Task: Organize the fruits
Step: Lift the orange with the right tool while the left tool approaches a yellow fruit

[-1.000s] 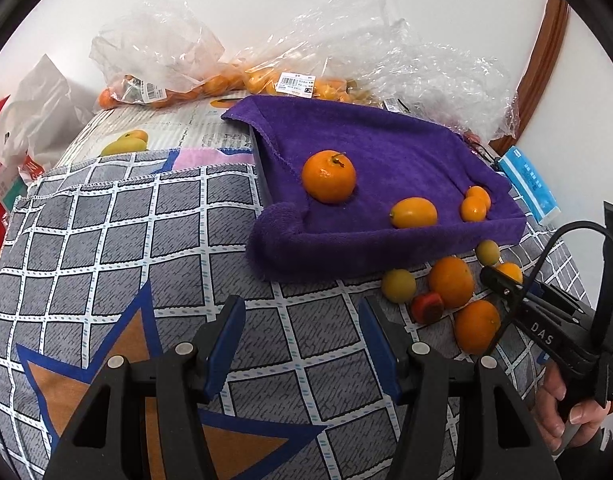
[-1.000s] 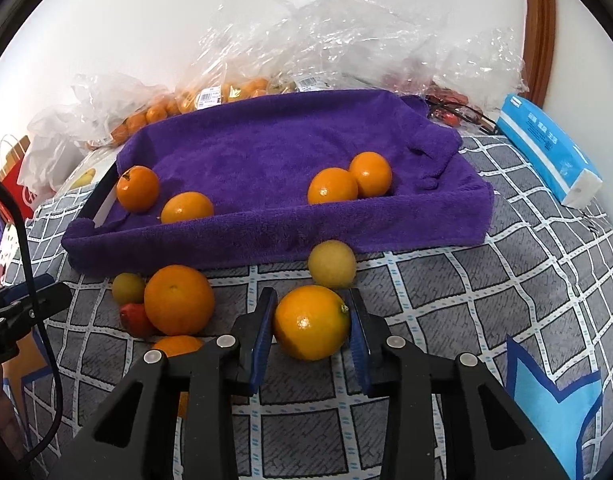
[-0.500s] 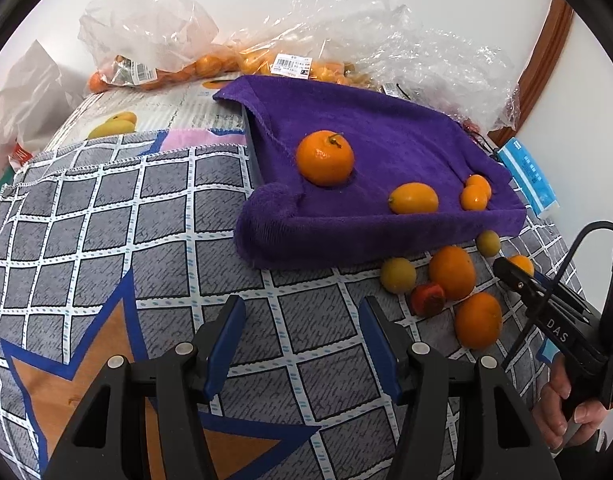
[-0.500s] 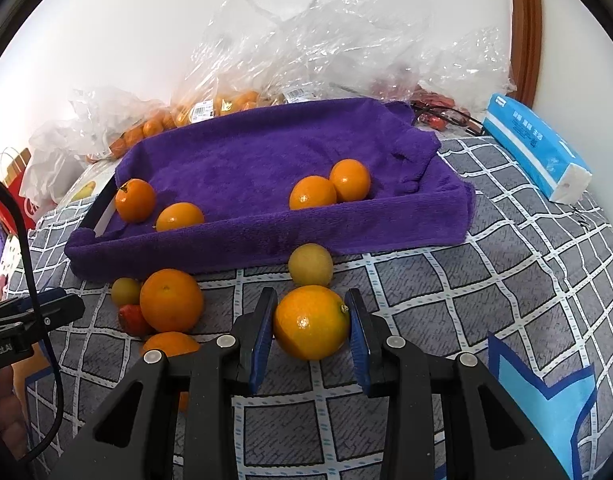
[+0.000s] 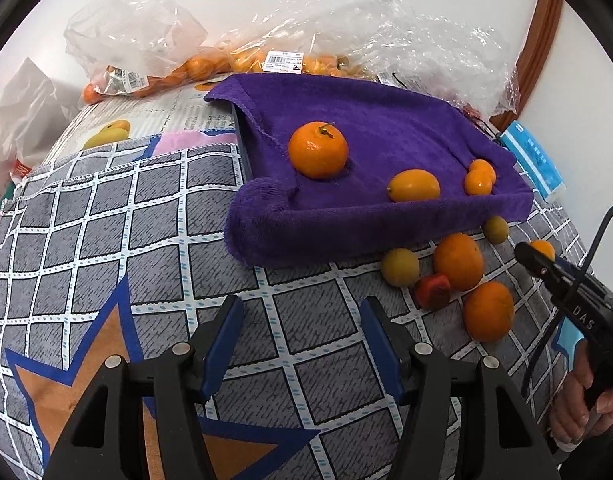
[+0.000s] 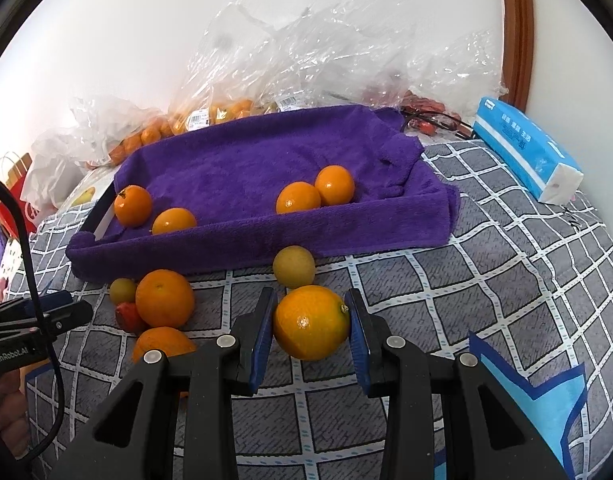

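Gripping an orange [image 6: 311, 322] in my right gripper [image 6: 311, 326], both blue pads pressed on its sides, just off the grey checked surface [image 6: 486, 292]. It sits near the front edge of the purple towel [image 6: 242, 168], with a yellowish fruit [image 6: 294, 267] between it and the towel. Four orange fruits lie on the towel: one with a stem [image 5: 318, 149] at the left, an oval one [image 5: 413, 185] beside it, a touching pair [image 6: 316, 192] to the right. On the surface, left of my held orange, a cluster: two oranges [image 6: 165, 298], a small green-yellow fruit [image 6: 122, 290], something red [image 6: 129, 316]. My left gripper [image 5: 300, 344] hangs over bare cloth, jaws apart and just widened, nothing between them. Plastic bags [image 6: 306, 52] behind the towel; blue tissue pack [image 6: 526, 152] at far right.
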A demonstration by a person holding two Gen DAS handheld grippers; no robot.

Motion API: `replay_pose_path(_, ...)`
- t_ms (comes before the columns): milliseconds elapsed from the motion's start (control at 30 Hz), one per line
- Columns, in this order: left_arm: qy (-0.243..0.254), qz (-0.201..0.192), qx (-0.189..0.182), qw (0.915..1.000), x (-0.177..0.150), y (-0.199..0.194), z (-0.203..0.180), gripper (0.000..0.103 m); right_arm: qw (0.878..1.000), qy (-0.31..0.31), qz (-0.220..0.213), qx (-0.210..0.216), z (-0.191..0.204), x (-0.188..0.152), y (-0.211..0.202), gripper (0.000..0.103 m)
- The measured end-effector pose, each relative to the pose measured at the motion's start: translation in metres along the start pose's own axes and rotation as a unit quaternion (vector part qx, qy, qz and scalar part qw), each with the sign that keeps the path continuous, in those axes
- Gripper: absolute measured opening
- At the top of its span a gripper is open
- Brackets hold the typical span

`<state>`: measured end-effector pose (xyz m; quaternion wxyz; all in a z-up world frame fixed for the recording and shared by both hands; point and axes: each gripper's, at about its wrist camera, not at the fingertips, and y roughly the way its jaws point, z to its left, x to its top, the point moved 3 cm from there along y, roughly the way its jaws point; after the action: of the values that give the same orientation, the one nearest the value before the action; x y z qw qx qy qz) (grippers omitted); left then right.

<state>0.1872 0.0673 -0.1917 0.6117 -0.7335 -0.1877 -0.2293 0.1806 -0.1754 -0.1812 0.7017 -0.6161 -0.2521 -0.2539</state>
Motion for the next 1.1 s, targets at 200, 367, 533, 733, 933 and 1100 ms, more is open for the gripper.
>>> replay_pose_path(200, 0.008, 0.002, 0.003, 1.0000, 0.002, 0.002, -0.002, 0.064, 1.000, -0.002, -0.012, 0.002, -0.004, 0.002, -0.008, 0.035)
replay_pose_path(367, 0.011, 0.012, 0.001, 0.9999, 0.001, 0.001, -0.006, 0.064, 1.000, -0.005, -0.022, 0.004, -0.008, 0.002, -0.015, 0.035)
replay_pose_path(533, -0.008, 0.013, -0.029, 0.9995, -0.003, -0.003, -0.011, 0.064, 1.000, -0.002, -0.026, 0.003, -0.016, 0.001, -0.021, 0.035)
replay_pose_path(733, -0.030, -0.003, -0.028, 0.9992, -0.010, -0.007, -0.011, 0.064, 1.000, -0.008, -0.030, -0.005, -0.028, -0.001, -0.028, 0.035)
replay_pose_path(933, -0.037, -0.009, -0.011, 0.9992, -0.020, -0.012, -0.017, 0.063, 0.999, -0.008, -0.032, 0.001, -0.042, -0.009, -0.035, 0.035)
replay_pose_path(1100, -0.039, -0.007, -0.038, 0.9985, -0.025, -0.016, -0.035, 0.063, 1.000, -0.016, -0.027, -0.004, -0.053, -0.017, -0.039, 0.035)
